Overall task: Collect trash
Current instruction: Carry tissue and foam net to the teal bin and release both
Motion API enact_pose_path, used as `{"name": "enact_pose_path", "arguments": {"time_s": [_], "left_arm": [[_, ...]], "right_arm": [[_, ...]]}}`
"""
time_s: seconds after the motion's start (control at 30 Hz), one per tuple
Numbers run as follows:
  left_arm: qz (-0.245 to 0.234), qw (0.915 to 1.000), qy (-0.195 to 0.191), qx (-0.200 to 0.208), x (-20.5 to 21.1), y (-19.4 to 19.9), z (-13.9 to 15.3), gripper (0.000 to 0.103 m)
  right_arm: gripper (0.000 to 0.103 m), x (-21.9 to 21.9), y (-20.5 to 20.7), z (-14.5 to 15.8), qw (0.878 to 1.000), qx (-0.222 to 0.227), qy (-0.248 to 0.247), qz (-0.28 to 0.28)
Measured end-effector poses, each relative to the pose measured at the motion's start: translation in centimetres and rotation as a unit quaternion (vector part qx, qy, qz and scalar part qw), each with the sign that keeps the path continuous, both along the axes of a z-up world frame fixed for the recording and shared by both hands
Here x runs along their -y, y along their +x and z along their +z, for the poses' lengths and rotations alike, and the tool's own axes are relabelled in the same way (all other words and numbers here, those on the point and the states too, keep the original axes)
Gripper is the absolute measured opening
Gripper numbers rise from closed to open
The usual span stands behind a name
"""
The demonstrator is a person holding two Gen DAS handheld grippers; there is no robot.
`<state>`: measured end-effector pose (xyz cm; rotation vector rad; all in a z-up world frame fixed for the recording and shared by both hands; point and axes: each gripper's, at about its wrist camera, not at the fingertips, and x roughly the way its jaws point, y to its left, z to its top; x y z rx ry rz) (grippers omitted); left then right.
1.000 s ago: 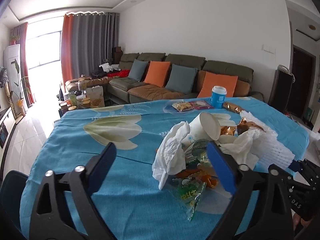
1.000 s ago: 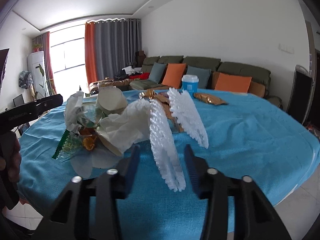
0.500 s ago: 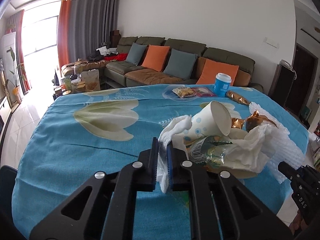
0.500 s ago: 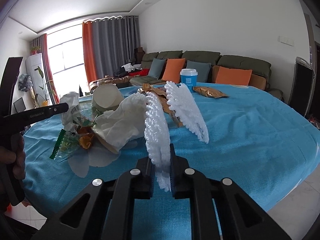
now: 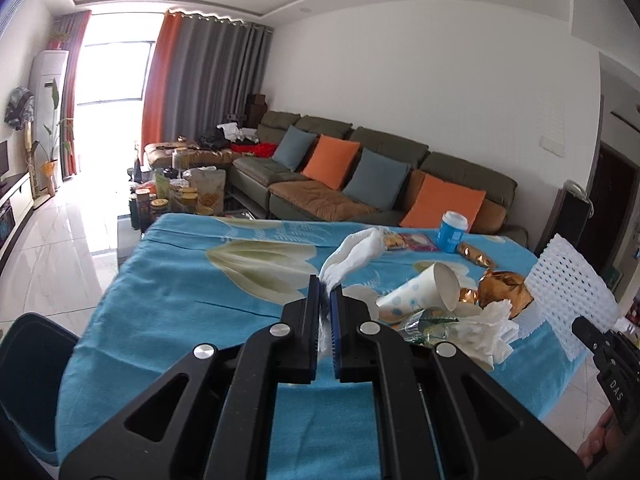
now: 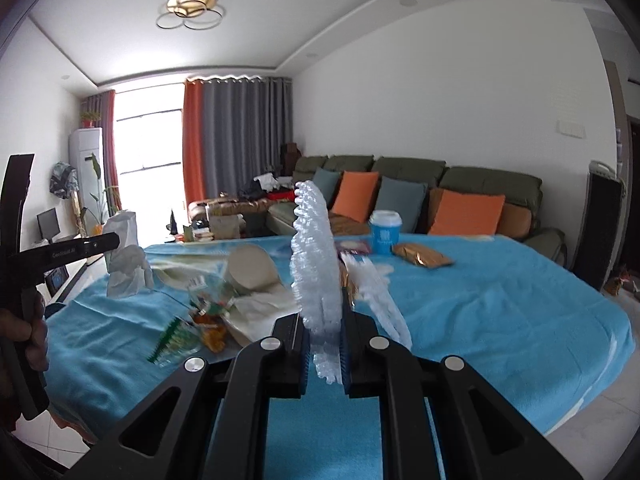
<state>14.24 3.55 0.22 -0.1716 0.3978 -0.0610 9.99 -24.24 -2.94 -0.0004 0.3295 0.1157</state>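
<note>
White crumpled tissue (image 5: 352, 254) is held pinched in the left claw (image 5: 325, 312) and foam netting (image 6: 316, 280) in the right claw (image 6: 323, 344), both lifted above the tabletop (image 6: 500, 292); being light, soft and compressible, they are judged best gripped at 1 bunched edge.

Both wrist cameras look forward, slightly downward, along their fingers, close over the table (image 5: 192, 292), sharing the sofa (image 6: 408, 176) and, blurred perhaps, the trash pile (image 6: 224, 300).

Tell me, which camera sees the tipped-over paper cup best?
The left wrist view: the paper cup lies on its side with its open mouth and dotted wall showing. The right wrist view shows only the cup's plain bottom end, partly hidden behind the white foam netting.
</note>
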Motion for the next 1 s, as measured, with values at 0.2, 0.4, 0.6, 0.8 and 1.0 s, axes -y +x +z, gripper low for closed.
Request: {"name": "enact_pose_path", "arguments": {"time_s": [0.2,0.4,0.6,0.8,1.0], "left_arm": [[0.052,0.9982,0.008,0.027,-3.3,-4.1,1.3,0.005],[0.133,0.9907,0.005,0.025,-8.3,-7.9,1.1,0.005],[0.224,0.9746,0.002,0.012,-14.3,-11.9,0.5,0.005],[0.301,0.9534,-0.018,-0.013,-20.7,-15.1,-1.0,0.005],[0.335,0.9404,-0.033,-0.048,-24.8,-17.1,-2.8,0.005]], "right_arm": [[0.011,-2.4,0.4,2.1,0.998,0.035,-0.005,0.051],[0.011,-7.6,3.1,3.1,0.986,0.012,0.020,0.168],[0.011,-15.2,6.5,2.5,0.957,-0.044,0.036,0.285],[0.011,-24.4,9.3,1.9,0.912,-0.122,0.047,0.389],[0.011,-32.8,9.0,0.4,0.865,-0.187,0.037,0.463]]}}
